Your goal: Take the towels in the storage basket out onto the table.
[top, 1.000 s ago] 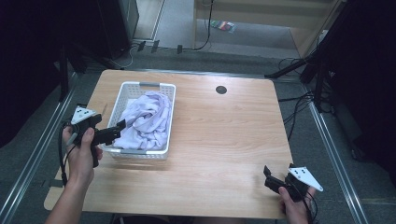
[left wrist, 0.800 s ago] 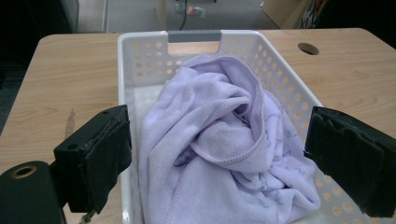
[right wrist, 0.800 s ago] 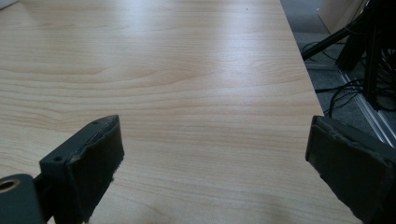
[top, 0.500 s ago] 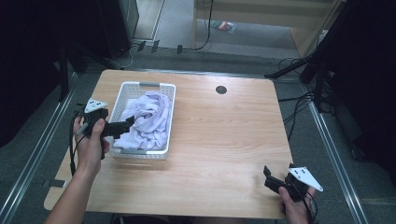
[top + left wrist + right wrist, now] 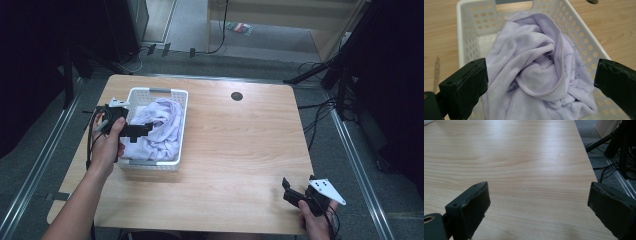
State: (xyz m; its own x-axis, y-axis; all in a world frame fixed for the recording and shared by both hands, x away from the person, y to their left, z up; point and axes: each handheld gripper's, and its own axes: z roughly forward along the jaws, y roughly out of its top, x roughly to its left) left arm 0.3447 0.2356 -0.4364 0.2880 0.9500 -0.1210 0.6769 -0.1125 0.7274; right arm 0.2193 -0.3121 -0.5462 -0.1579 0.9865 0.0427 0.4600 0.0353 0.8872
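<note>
Our wooden table [image 5: 240, 145] stands on a grey floor strewn with cables. At its left sits the white basket [image 5: 177, 130], heaped with a crumpled lilac towel [image 5: 534, 75]. Our left gripper [image 5: 541, 82] hovers over the heap, jaws spread wide and empty; our right gripper [image 5: 537, 205] idles released near the table's near right corner. If we pinch a loose fold, the light basket may lift too.

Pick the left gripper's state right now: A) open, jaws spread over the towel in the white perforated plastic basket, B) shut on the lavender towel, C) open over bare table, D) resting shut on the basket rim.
A: the left gripper has its black jaws wide apart, with the crumpled lavender towel between them, lying in the white perforated plastic basket.
</note>
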